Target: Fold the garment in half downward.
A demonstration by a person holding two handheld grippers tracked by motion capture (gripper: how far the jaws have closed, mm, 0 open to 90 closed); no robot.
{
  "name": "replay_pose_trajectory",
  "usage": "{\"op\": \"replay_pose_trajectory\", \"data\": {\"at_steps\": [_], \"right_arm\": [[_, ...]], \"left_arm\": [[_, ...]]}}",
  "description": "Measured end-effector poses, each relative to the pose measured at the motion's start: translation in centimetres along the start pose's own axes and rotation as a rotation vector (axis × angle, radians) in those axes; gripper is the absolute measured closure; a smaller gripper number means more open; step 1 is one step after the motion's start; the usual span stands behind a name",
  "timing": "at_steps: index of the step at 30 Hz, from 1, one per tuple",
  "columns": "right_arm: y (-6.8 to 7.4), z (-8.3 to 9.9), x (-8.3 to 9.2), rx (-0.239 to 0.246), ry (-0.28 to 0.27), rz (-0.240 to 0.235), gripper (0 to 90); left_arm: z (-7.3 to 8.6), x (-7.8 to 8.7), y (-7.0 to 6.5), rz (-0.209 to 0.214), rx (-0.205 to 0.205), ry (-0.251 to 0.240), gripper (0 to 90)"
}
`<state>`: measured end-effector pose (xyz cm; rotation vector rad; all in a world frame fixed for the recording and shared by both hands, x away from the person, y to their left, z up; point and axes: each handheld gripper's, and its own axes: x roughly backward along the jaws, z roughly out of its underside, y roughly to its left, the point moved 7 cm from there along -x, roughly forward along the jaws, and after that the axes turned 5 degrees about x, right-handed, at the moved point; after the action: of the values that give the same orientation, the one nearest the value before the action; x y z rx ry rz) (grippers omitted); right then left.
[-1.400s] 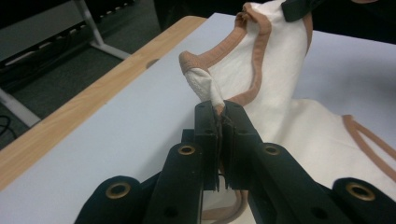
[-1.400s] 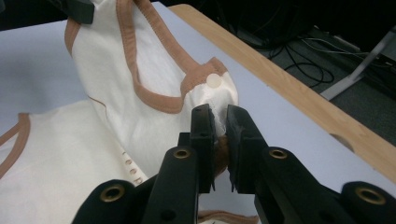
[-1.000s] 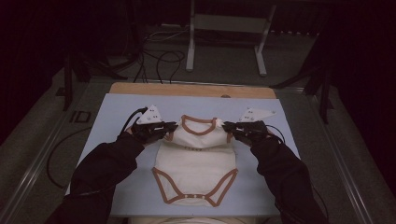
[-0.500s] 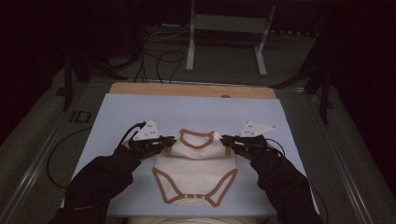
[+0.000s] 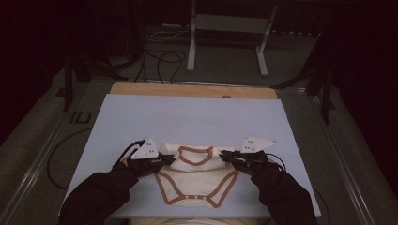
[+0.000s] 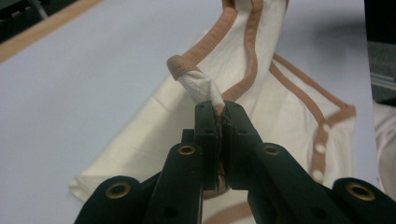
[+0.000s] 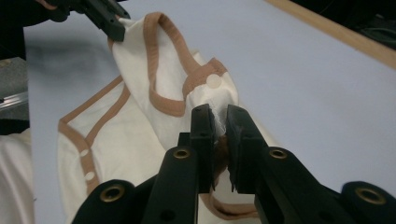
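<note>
While the bodysuit [image 5: 195,176] lies on the table [image 5: 187,117], the left gripper [image 5: 165,160] pinches one shoulder. The right gripper [image 5: 227,157] is clamped on the other shoulder.

Soft cream cloth baby suit [image 5: 195,176] with tan cloth edging, pinched in matt black plastic tongs [image 6: 219,109], smooth pale blue sheet [image 5: 187,117] beneath, wooden strip [image 5: 192,90] beyond

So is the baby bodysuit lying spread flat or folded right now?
Folded partway. The bodysuit has its top doubled toward the snap end; the left gripper and right gripper pinch its shoulders.
</note>
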<state>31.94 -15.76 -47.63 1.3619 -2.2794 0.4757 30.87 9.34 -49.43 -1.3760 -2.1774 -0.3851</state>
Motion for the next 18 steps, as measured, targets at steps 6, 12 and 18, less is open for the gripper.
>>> {"op": "replay_pose_trajectory", "data": {"at_steps": [6,12,18], "right_arm": [[1.3,1.6,-0.4,-0.022,0.021,-0.031,82.3],[2.4,2.5,-0.6,-0.026,0.03,-0.054,82.3],[3.5,3.2,-0.6,-0.029,0.037,-0.072,82.3]], "left_arm": [[1.8,-0.3,-0.4,0.01,0.011,0.024,86.1],[3.3,-0.5,-1.2,0.036,0.009,0.038,86.0],[4.4,-0.8,-1.6,0.049,0.018,0.055,85.9]]}}
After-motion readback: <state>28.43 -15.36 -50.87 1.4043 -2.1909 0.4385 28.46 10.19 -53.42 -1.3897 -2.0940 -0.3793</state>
